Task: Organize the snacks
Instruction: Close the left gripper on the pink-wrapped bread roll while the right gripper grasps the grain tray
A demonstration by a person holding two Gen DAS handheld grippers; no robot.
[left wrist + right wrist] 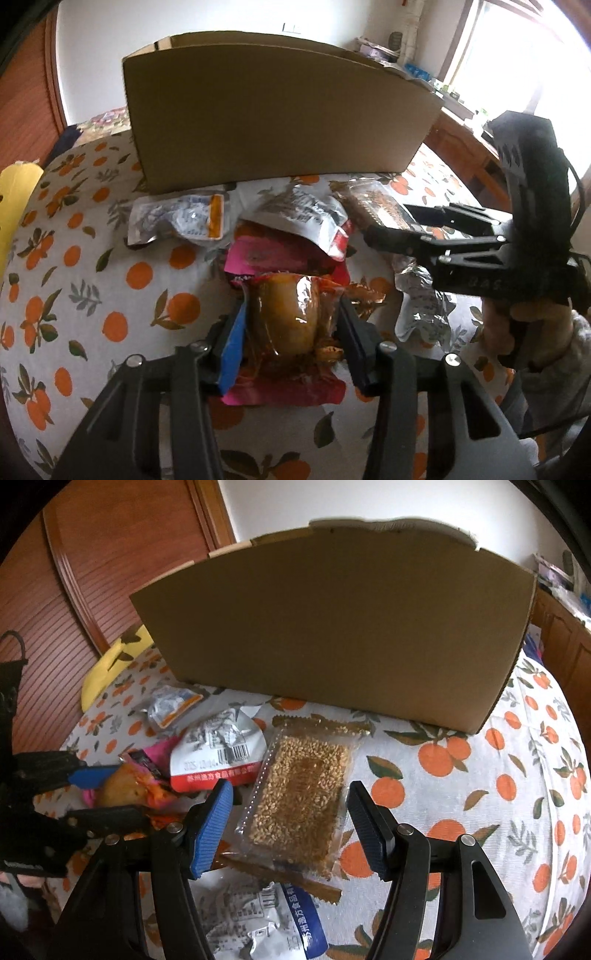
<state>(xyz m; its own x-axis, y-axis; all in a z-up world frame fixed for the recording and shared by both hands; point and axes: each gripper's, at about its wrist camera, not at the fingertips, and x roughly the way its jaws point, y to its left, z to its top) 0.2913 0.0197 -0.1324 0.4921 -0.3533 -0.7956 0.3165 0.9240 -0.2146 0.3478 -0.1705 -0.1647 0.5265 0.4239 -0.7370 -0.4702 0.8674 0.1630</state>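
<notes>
1. In the left wrist view the left gripper (291,317) sits low in the centre of the frame, its jaws closed in on a clear-wrapped golden bun (290,314), one pad pressing each side of the wrapper.
2. The bun lies over a pink packet (273,254) on the orange-print tablecloth (92,280), in front of the cardboard box (273,122) that fills the upper middle of the frame.
3. In the right wrist view the right gripper (291,819) is spread wide at the bottom centre and holds nothing.
4. A clear pack of grain bar (301,794) lies flat on the cloth between the two open fingers, without either pad visibly touching it.
5. A white-and-red pouch (221,749) lies just left of the grain bar, and a small silver packet (168,705) sits further to the upper left.
6. A white-and-blue pouch (266,915) lies at the bottom centre, below the grain bar.
</notes>
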